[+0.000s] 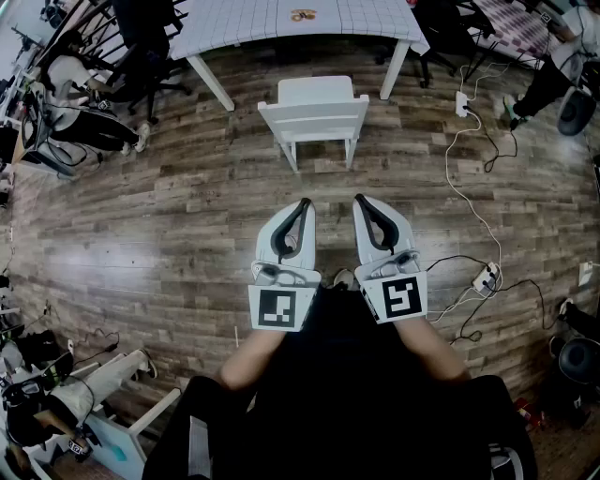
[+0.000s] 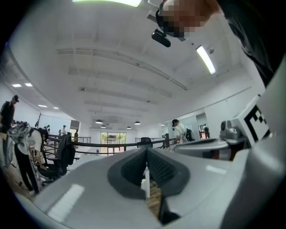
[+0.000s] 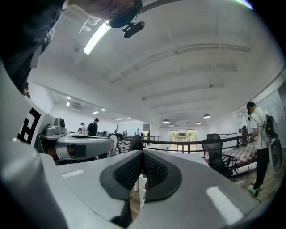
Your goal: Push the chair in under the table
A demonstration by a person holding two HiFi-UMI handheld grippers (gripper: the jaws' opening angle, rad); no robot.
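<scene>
Chair (image 1: 315, 117) stands at the top middle of the frame, just below the white table (image 1: 234, 23), not under it. Left gripper (image 1: 302, 206) and right gripper (image 1: 361, 202) sit mid-frame, jaws pressed together, empty.

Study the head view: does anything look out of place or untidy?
The white chair stands out on the floor, short of the table, not tucked under. White cables trail loosely across the floor at right.

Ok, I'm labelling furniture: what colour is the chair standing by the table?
White: the plain white chair shows best in the head view.
</scene>
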